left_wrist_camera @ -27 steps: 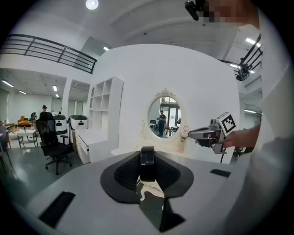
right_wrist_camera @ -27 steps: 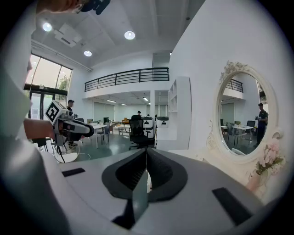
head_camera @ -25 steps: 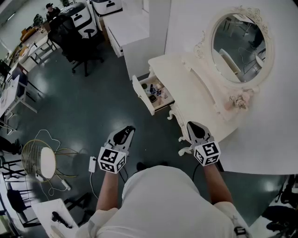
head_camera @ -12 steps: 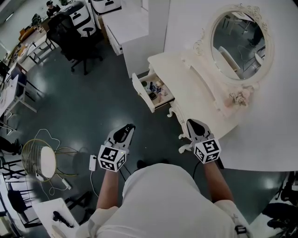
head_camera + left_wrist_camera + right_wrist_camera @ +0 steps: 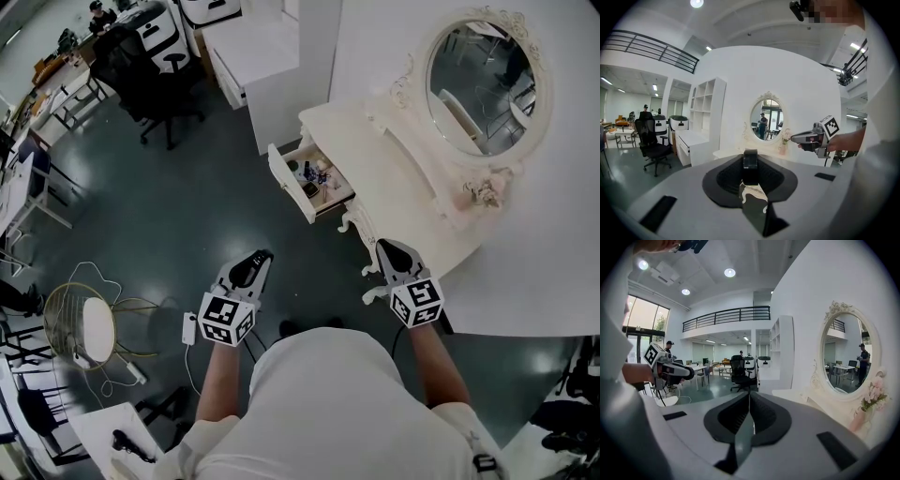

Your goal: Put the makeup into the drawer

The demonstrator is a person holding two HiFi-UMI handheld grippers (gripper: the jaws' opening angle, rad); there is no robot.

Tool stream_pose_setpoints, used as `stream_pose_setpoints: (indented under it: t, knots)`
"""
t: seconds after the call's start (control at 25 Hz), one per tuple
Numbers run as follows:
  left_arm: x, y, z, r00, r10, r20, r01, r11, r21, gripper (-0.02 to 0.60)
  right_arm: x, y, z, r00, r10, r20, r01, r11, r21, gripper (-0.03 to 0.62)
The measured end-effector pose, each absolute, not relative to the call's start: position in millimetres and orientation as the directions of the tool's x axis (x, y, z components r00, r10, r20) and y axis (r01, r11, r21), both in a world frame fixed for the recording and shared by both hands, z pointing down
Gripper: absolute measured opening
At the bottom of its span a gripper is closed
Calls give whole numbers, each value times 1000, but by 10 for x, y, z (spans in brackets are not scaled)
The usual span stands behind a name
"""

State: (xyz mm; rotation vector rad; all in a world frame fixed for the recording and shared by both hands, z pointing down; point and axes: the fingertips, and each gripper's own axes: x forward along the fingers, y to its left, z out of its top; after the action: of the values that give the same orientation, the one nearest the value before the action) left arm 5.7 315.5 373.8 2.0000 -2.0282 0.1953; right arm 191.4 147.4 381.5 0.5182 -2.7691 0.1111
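Observation:
In the head view the white dressing table [image 5: 403, 178] stands ahead on the right, its drawer [image 5: 285, 181] pulled open to the left. Several small makeup items [image 5: 315, 176] lie inside it. My left gripper [image 5: 260, 256] hovers over the dark floor, well short of the drawer. In the left gripper view the left gripper [image 5: 750, 164] is shut on a small black makeup item [image 5: 750, 160]. My right gripper [image 5: 385, 249] hangs beside the table's front leg. In the right gripper view the right gripper [image 5: 749, 401] is shut with nothing between its jaws.
An oval mirror [image 5: 478, 84] and a flower vase [image 5: 483, 195] stand on the dressing table. A white shelf unit [image 5: 258, 66] stands behind the drawer, and a black office chair [image 5: 150, 75] is at the far left. A wire stool [image 5: 84, 323] and a power strip [image 5: 187, 328] are on the floor to my left.

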Motion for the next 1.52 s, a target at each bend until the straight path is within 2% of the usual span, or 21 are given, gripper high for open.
stream_pose_setpoints:
  t: [0.64, 0.96, 1.52]
  knots:
    - [-353, 3494, 3881, 71, -954, 291, -989, -30, 142, 75, 1522, 1864, 3774, -865, -395, 309, -411, 911, 14, 29]
    - [-500, 3542, 3929, 66, -957, 284, -987, -22, 158, 75, 1395, 1937, 3868, -857, -385, 343, -401, 916, 25, 29]
    - [-683, 3053, 4003, 31, -950, 311, -989, 16, 149, 75, 1066, 1284, 4055, -866, -343, 364, -371, 929, -5, 29]
